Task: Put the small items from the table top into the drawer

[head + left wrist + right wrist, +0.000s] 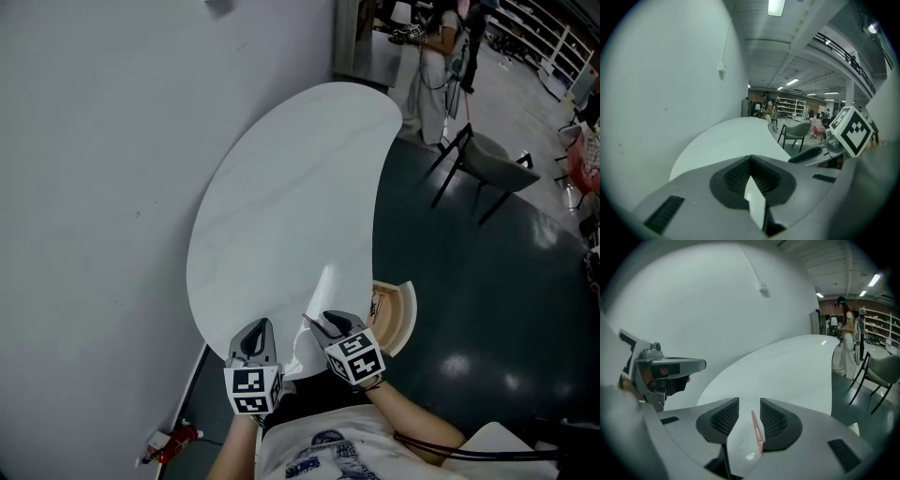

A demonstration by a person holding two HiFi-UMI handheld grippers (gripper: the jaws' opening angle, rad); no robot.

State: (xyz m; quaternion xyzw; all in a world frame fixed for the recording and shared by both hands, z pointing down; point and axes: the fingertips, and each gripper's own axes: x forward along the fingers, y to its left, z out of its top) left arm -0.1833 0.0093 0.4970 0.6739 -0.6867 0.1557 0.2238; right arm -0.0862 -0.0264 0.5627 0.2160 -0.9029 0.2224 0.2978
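Low over the near end of the white worktop (281, 187): left gripper (261, 328), fingers pressed together on nothing. Just beside it: right gripper (319, 323), fingers spread, with a thin pink item (757, 427) loose between them, against one pad. Further right: drawer (405, 314) standing open.

drawer (401, 317) mostly hidden under table top (281, 206), its contents unclear, distant person (433, 66) cut off at top edge

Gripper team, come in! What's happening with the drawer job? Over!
Left hand-held gripper shut, empty. Right hand-held gripper open, thin pink strip loose between its jaws. Drawer open; table top bare. Nothing in the way.
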